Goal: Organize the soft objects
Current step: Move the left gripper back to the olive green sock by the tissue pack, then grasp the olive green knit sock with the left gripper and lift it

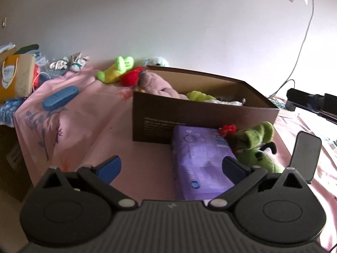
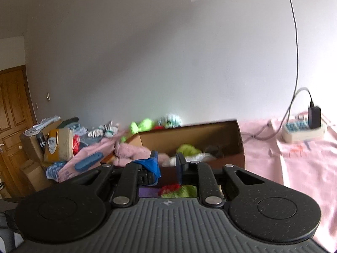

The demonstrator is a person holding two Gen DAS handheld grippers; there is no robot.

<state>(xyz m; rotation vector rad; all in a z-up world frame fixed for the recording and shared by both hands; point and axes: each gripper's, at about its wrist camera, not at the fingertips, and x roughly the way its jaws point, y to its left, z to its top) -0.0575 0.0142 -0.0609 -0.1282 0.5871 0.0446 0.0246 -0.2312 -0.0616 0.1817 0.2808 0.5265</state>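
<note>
One cardboard box [image 1: 202,118] holding pink plush [image 1: 155,84], left tool [image 1: 171,167] spread apart, right tool [image 2: 167,164] nearly together.

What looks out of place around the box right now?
Soft toys remain outside the cardboard box: a green knitted toy beside the purple pack in front, and a lime-green plush behind. A pink plush sags over the box's rim.

The box [image 1: 189,118] is matt brown cardboard. The sheet [image 1: 88,126] is smooth pink cloth. At five o'clock of the box, a knitted green toy [image 1: 254,145] beside a glossy purple plastic pack [image 1: 200,158]. The door [image 2: 12,126] is varnished wood.
</note>
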